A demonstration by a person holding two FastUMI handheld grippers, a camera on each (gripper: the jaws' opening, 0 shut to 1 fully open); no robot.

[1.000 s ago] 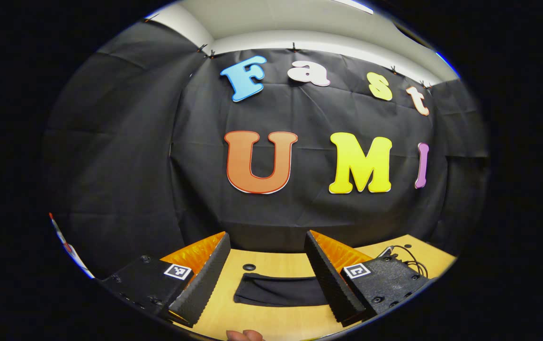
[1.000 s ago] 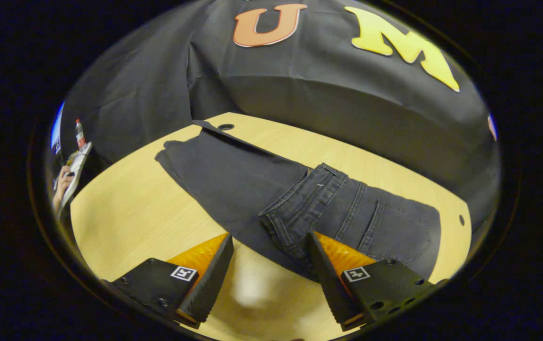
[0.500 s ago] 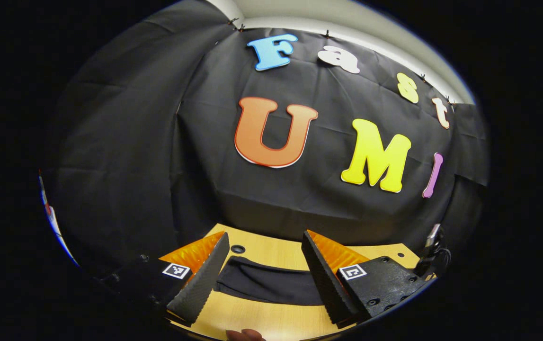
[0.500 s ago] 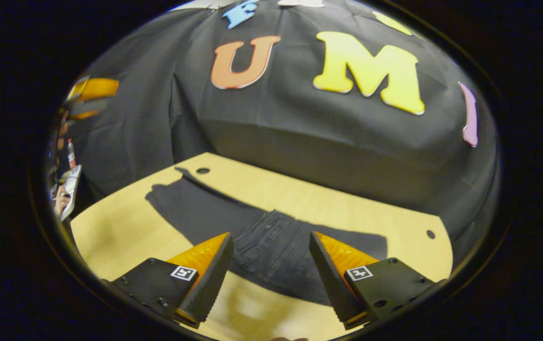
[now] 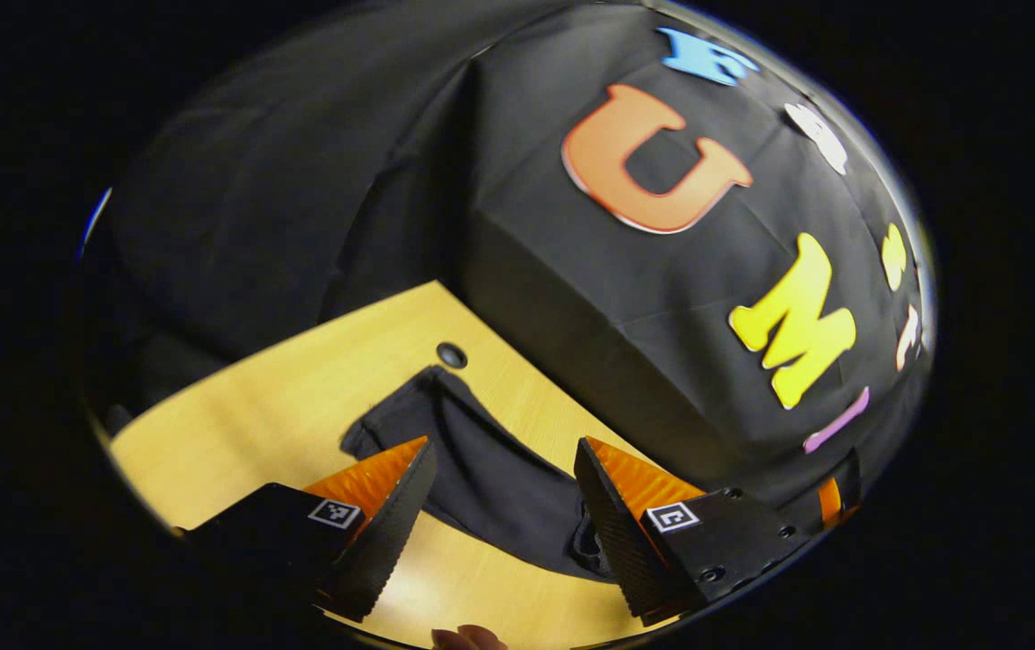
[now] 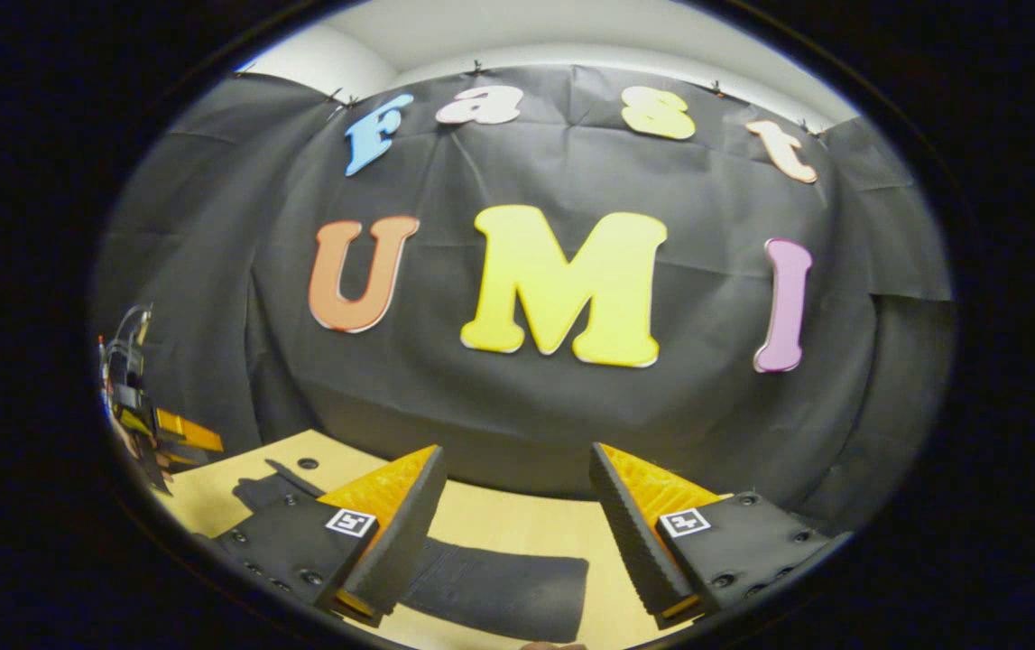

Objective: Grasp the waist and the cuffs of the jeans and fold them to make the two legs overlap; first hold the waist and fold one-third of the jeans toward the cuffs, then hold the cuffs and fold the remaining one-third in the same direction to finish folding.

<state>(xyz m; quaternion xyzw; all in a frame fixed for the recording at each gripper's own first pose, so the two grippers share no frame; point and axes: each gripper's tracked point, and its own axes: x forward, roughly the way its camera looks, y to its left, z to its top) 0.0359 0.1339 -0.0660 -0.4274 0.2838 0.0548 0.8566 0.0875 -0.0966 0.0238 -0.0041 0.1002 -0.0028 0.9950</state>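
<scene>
I am in a recording booth, not a home: black cloth [image 6: 571, 397] is clipped up as walls around a pale wooden surface [image 5: 300, 379] with cable holes, beneath a plain white ceiling [image 6: 517, 36].

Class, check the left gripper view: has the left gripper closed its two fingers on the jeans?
No: the left gripper is open, its fingers spread apart above the jeans on the table.
</scene>
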